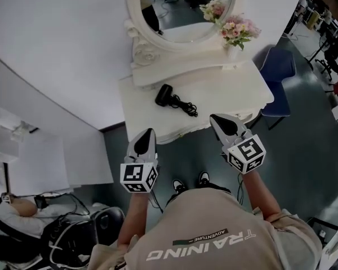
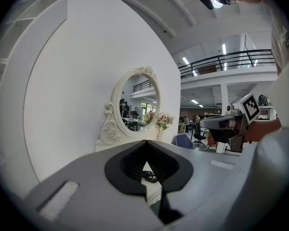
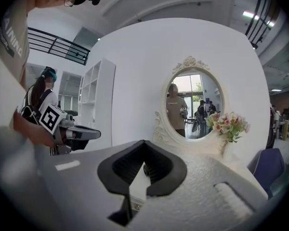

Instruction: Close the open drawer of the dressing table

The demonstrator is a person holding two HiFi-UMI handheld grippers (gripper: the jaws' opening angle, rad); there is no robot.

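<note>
The white dressing table (image 1: 225, 89) stands against the wall, with an oval mirror (image 1: 180, 10) on top. Its front edge faces me, and I cannot make out the drawer below the tabletop from the head view. My left gripper (image 1: 149, 131) hangs just in front of the table's front left edge, jaws together and empty. My right gripper (image 1: 214, 118) hovers over the front right edge, also shut on nothing. In the left gripper view the left gripper's (image 2: 146, 141) tips meet, pointing at the mirror. In the right gripper view the right gripper's (image 3: 143, 141) tips meet as well.
A black hair dryer (image 1: 166, 95) with its coiled cord lies mid-tabletop. A vase of pink flowers (image 1: 238, 31) stands at the back right. A blue chair (image 1: 279, 66) sits right of the table. A white shelf unit (image 1: 22, 151) and a seated person (image 1: 17, 210) are at the left.
</note>
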